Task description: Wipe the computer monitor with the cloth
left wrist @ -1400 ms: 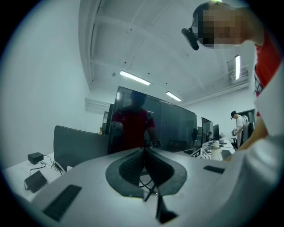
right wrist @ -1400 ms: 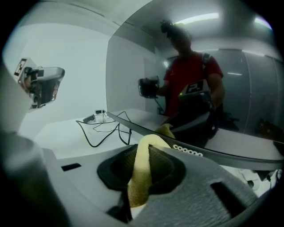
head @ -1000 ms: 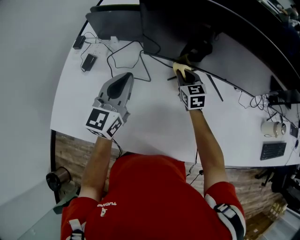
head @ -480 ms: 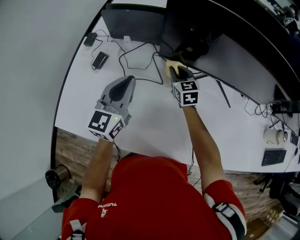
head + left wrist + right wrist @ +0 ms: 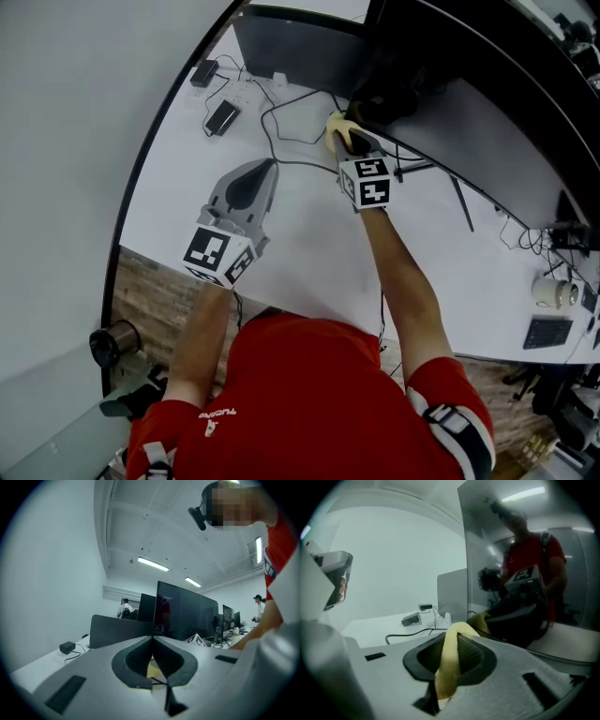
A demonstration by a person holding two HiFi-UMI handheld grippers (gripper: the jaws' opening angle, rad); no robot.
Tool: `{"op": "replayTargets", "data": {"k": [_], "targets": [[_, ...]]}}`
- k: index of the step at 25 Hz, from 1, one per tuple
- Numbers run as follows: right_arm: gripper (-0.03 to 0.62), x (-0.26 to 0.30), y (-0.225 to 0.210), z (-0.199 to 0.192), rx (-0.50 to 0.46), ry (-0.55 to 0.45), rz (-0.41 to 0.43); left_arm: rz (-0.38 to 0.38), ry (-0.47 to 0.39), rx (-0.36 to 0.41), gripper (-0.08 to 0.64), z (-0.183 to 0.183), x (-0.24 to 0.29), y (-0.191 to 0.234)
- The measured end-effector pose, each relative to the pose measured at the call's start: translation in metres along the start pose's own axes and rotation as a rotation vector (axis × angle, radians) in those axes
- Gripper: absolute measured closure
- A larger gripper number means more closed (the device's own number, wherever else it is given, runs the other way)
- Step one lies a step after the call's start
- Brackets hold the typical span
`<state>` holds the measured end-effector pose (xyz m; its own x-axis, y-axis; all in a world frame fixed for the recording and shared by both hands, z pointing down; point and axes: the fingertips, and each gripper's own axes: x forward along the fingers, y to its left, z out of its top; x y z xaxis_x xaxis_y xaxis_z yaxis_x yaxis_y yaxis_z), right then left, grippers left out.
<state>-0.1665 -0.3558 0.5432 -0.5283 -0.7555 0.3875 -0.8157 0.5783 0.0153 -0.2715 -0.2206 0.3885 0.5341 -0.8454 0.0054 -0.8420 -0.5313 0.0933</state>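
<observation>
Left tongs (image 5: 260, 170): over the left part of the tabletop (image 5: 309, 253), between its near edge and the loose cables (image 5: 281, 122). The left gripper view showed the tips (image 5: 152, 638) pressed together with nothing clamped. Idle, not on the task.

Right tongs (image 5: 345, 141): further in, towards the far edge of the tabletop, at the bottom of the monitor (image 5: 412, 37). Jaws (image 5: 455, 632) nearly together, pinching a fold of the yellow cloth (image 5: 447, 667). The fold ran up through the throat and curled over the tips. From the head view, a bunch of cloth (image 5: 337, 127) stuck out ahead of the tongs, touching or just beside the screen's lower left edge; I could not tell which.

Handling, my judgement:
- Cloth: soft, light and limp. It would drape and bunch, not stay flat. A thin pinched fold could drag out of the jaws under friction, so hold deep in the fold and leave a loose pad ahead of the tips.
- Monitor (image 5: 511, 536): glossy, reflective, large, probably easily marked. Only cloth should touch it, never the hard jaw tips. Light pressure, since a tall screen on a stand may rock.
</observation>
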Motion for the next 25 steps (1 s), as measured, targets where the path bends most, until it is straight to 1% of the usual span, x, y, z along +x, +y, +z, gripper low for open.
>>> {"op": "replayTargets", "data": {"k": [5,9,11,14,19,25], "targets": [[0.532,0.011,0.018,0.012,-0.005,-0.015,0.038,0.023,0.018,-0.003,0.551,0.003,-0.004,0.008],[0.532,0.012,0.022,0.02,-0.011,-0.028,0.049,0.016,-0.011,0.006,0.551,-0.001,-0.004,0.012],[0.532,0.011,0.018,0.025,-0.012,-0.036,0.044,0.016,-0.006,0.005,0.551,-0.001,-0.003,0.011],[0.532,0.009,0.011,0.031,-0.011,-0.048,0.031,0.024,0.023,-0.004,0.551,0.003,0.0,0.009],[0.532,0.003,0.006,0.046,0.005,-0.082,0.019,0.001,0.001,0.0,0.551,-0.005,0.003,0.007],[0.532,-0.006,0.004,0.073,0.033,-0.14,0.001,-0.007,0.013,-0.001,0.551,-0.003,0.006,0.003]]}}
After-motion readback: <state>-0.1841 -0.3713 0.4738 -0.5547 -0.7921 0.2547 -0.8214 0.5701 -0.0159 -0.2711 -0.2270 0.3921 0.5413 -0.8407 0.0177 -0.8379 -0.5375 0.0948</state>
